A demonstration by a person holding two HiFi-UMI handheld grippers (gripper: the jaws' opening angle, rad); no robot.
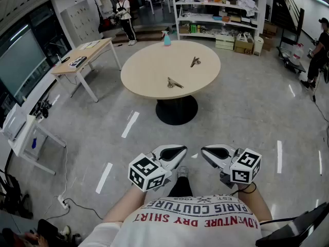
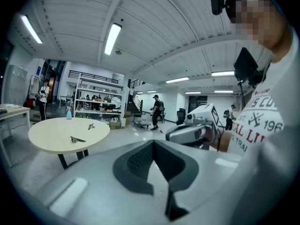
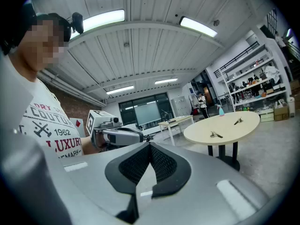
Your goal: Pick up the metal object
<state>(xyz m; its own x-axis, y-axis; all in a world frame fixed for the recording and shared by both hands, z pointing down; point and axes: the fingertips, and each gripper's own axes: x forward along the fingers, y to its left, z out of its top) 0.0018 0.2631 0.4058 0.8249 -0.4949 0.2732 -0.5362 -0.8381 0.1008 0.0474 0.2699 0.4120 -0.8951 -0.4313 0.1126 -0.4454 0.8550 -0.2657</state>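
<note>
Shirt: a white T-shirt with red and dark lettering [image 1: 198, 219] is filling the bottom edge of the head view.
Left tool: the white-and-black left gripper [image 1: 181, 151] with its marker cube is hovering just in front of the torso, above the floor. Its jaws are pressing together with nothing between them (the dark pads are meeting at the tip in the left gripper view).
Right tool: the white-and-black right gripper [image 1: 206, 152] is hovering level with the left one, tip facing tip, a small gap between them. Its jaws are likewise closing on nothing, pads together.
Ground: a glossy grey floor [image 1: 247, 112] with white tape strips is stretching from the grippers to the table.
Table: a round beige table [image 1: 149, 66] on a black pedestal is standing well ahead of both grippers.
Object A: the nearer metal object [image 1: 174, 83], small and grey, is lying close to the table's near edge.
Object B: the farther metal object [image 1: 195, 62], of like look, is lying right of centre, apart from the first.
Bottle: a light blue spray bottle [image 1: 167, 38] is standing upright at the table's far edge.
Desk: a rectangular wooden desk [image 1: 87, 53] is standing left of the table.
Shelves: a white shelving unit [image 1: 216, 14], loaded with boxes, is standing behind.
</note>
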